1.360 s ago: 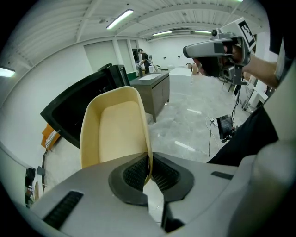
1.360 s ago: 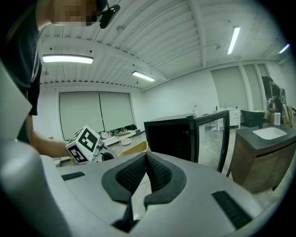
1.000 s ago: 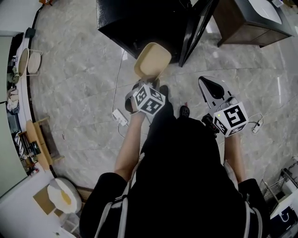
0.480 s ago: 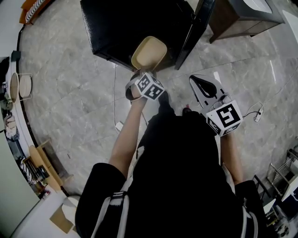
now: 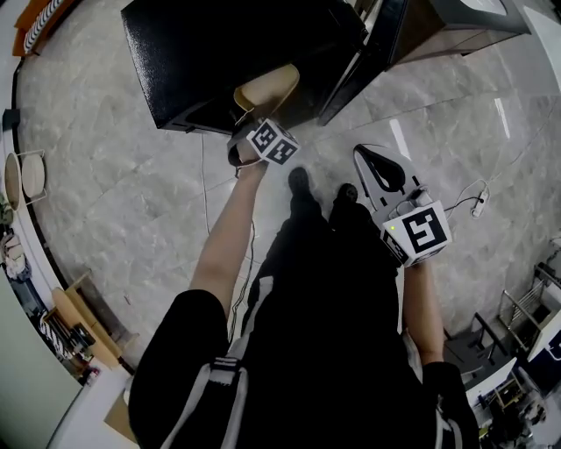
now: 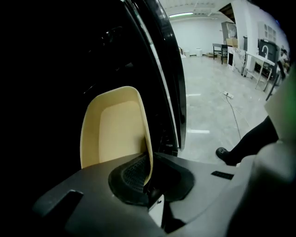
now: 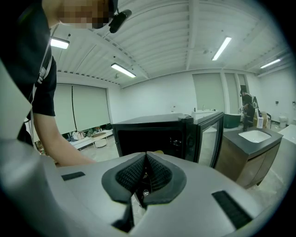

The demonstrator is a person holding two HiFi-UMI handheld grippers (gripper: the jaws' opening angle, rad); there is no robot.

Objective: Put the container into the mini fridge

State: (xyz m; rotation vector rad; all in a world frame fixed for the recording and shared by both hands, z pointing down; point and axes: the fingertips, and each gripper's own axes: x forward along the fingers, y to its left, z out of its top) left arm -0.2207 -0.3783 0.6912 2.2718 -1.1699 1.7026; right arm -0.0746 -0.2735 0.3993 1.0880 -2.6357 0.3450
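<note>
Cream-coloured plastic container, shallow with rounded corners, sits at your 12 o'clock, held out at arm's length by your left gripper. In the left gripper view the jaws of that gripper are clenched on the container, one ribbed pad inside its wall and the other outside, with the container standing on edge and its hollow side facing 9 o'clock. Its far end lies inside the mouth of the black box-shaped mini fridge, which stands on the grey marbled floor at your 11 to 12 o'clock. In the head view the fridge's top edge hides the container's far rim, and in the left gripper view the dark interior surrounds it.

The fridge's glass-fronted door hangs open at 1 o'clock, just right of the container; its edge runs close beside the container's rim.

Your two black shoes stand on the floor just below the left gripper.

Your right gripper is at 2 o'clock, well apart from the fridge. In its own view the jaws are pressed together with nothing between them, pointing toward the open fridge and door.

A dark brown cabinet stands beyond the door at 1 o'clock, and a white power strip lies on the floor at 3 o'clock.
</note>
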